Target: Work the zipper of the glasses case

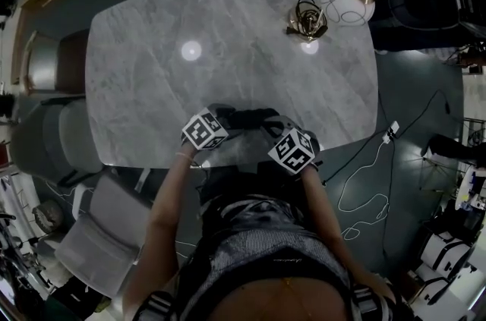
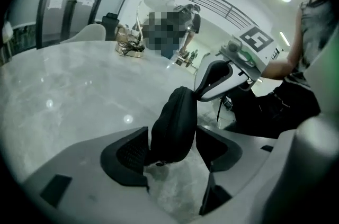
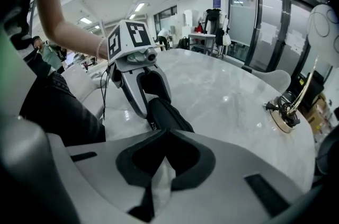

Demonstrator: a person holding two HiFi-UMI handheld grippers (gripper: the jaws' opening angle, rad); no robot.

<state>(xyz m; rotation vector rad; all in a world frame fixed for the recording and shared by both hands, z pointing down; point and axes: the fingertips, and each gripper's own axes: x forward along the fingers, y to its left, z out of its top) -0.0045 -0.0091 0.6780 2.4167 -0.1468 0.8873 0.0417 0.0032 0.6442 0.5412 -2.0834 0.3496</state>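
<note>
- Gripping one end of the black oval fabric glasses case (image 3: 167, 118), your right gripper (image 3: 165, 134) is clenched tight on it. It holds the case up on end just over the near edge of the grey marble table (image 1: 228, 46).
- Your left gripper (image 2: 172, 150) is released, its jaws wide apart, with the lower end of the glasses case (image 2: 174, 119) between them. One pad looks to brush the fabric and the other stands clear.
- You appear to be setting up the hold: the case looks closed, and the zipper seam (image 2: 184, 95) runs unbroken round its rim, so the zip itself is not yet worked.
- A small dark tab (image 2: 160, 163) hangs at the case's lower end, just by your left jaws. It may be the pull, but it is too small to be sure.
- Next, you need to close the left jaws narrowly on that tab, not on the body.
- Keep the right gripper as a firm anchor, then draw along the curve of the seam so the soft case does not fold or slip.
</note>
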